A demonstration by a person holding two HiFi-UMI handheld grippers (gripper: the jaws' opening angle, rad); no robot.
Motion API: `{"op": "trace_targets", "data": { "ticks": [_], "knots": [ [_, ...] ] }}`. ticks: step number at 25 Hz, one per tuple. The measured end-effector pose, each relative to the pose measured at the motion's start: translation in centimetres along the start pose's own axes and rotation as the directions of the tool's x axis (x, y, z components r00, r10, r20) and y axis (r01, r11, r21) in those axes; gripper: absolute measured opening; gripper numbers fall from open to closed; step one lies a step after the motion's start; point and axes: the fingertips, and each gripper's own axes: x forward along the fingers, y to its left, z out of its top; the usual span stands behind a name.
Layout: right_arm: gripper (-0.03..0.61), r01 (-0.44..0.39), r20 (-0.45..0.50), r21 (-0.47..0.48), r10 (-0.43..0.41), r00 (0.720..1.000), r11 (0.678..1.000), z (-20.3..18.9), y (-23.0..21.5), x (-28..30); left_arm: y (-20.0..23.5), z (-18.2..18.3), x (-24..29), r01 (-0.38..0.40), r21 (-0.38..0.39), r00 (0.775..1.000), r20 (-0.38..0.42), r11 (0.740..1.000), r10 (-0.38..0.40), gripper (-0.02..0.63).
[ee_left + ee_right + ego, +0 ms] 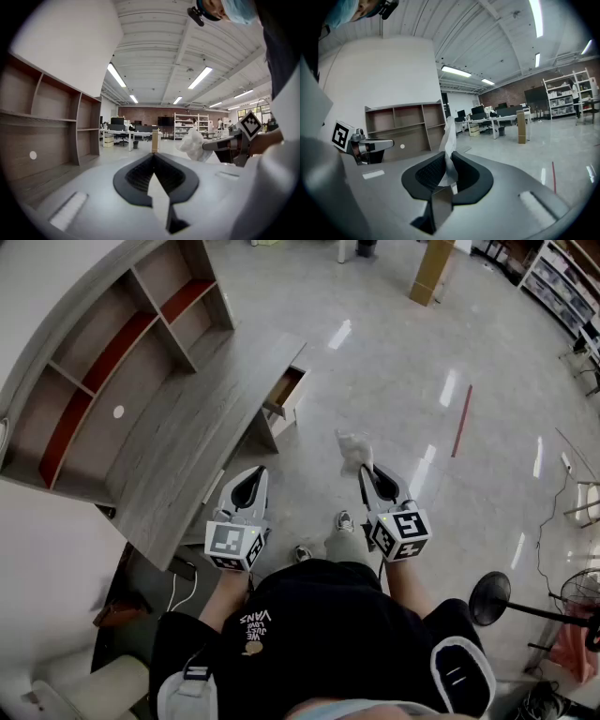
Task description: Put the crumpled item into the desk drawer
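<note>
A white crumpled item (353, 450) sticks out ahead of my right gripper (367, 468), whose jaws are shut on it above the floor. In the right gripper view the crumpled item (448, 136) rises between the jaws of the right gripper (446, 157). My left gripper (251, 472) hangs shut with nothing in it beside the grey wooden desk (202, 442). The desk drawer (284, 390) stands pulled open at the desk's far end, ahead of both grippers. In the left gripper view the left gripper (153, 158) points level, with the crumpled item (194, 143) at its right.
A shelf hutch (112, 362) with red-backed compartments stands on the desk. A cardboard box (433, 270) is far ahead on the glossy floor, and a red strip (461, 420) lies to the right. A fan base (492, 598) sits at the right behind me.
</note>
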Motion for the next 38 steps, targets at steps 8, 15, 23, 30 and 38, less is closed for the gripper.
{"op": "trace_targets", "data": {
  "ticks": [8,15,23,30,38],
  "knots": [
    [0.043,-0.03,-0.005,0.046,0.03,1.0,0.999,0.3,-2.7,1.9,-0.1,-0.5,2.5,-0.018,-0.019,1.0,-0.018,1.0,0.018,0.051],
    [0.043,-0.083,-0.039,0.047,0.085,0.996,0.995,1.4,-7.3,5.4,-0.1,-0.1,7.3,-0.082,-0.039,0.997,-0.018,0.996,0.081,0.051],
    [0.043,-0.207,-0.088,-0.002,0.206,0.975,0.978,3.2,-12.4,11.0,0.4,-0.9,12.8,-0.224,-0.092,0.974,-0.047,0.97,0.22,0.051],
    [0.043,-0.341,-0.155,-0.028,0.333,0.93,0.94,3.6,-14.0,15.8,1.2,-2.4,14.7,-0.365,-0.128,0.93,-0.08,0.922,0.357,0.051],
    [0.043,-0.362,-0.195,-0.005,0.354,0.915,0.932,2.3,-13.6,20.8,4.1,-4.7,16.7,-0.379,-0.113,0.923,-0.109,0.918,0.368,0.051]
  ]
}}
